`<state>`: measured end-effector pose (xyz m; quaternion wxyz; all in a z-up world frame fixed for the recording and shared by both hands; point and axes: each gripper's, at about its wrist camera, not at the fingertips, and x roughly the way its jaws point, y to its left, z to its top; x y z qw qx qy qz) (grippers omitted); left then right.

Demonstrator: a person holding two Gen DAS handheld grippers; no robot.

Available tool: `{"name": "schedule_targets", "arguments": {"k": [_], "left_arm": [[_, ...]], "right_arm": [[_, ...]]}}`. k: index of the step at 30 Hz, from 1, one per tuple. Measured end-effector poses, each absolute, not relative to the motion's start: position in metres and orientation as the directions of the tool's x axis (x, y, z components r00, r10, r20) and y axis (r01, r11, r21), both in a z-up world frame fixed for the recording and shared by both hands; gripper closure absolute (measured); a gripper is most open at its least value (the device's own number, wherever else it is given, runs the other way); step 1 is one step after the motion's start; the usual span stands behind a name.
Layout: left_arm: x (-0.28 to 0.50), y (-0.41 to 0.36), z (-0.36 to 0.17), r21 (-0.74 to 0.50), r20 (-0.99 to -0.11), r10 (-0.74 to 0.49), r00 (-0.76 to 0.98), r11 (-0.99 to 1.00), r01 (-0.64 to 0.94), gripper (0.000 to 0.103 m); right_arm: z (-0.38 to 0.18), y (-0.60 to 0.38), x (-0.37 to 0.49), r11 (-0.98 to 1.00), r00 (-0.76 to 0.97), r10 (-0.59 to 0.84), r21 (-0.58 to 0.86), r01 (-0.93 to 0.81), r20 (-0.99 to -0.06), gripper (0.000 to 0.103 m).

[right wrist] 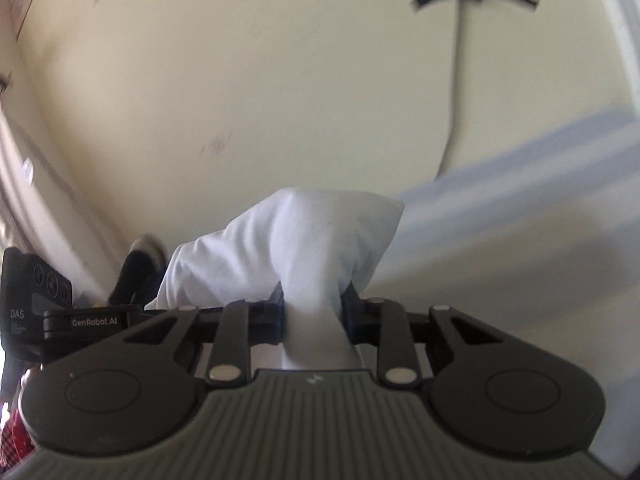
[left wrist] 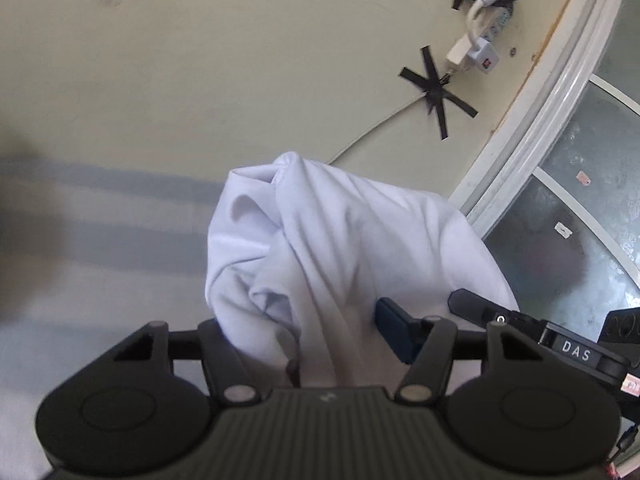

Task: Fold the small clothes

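Note:
A small white garment (left wrist: 320, 248) is bunched over my left gripper (left wrist: 340, 332), which is shut on it; the cloth hides the left finger, and only the blue right finger (left wrist: 394, 332) shows. In the right wrist view the same white garment (right wrist: 296, 240) is pinched between the jaws of my right gripper (right wrist: 314, 312), which is shut on it. The cloth is held up in front of a cream wall. The other gripper's black body shows at the right edge of the left wrist view (left wrist: 560, 340) and at the left edge of the right wrist view (right wrist: 80, 320).
The cream wall (left wrist: 200, 60) carries black tape crosses (left wrist: 436, 88), a thin white cable and a white plug adapter (left wrist: 480, 52). A white-framed frosted window (left wrist: 580, 200) is at the right. A pale striped surface (right wrist: 520, 220) lies below.

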<state>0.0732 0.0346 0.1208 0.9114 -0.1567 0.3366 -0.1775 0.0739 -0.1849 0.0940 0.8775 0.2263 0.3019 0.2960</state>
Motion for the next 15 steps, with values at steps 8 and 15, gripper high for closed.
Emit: {"name": "schedule_targets", "arguments": {"k": [8,15], "left_arm": [[0.22,-0.095,0.096,-0.184,-0.622,-0.294,0.726,0.956,0.23,0.023],[0.207,-0.084,0.044,-0.199,-0.575,-0.242,0.782,0.968,0.153,0.024]], "right_arm": [[0.094,-0.261,0.191,0.965,0.902,0.186,0.245,-0.094,-0.39,0.041],[0.067,-0.313,0.178,0.954,0.971,0.041,0.299,0.033,-0.237,0.038]]}}
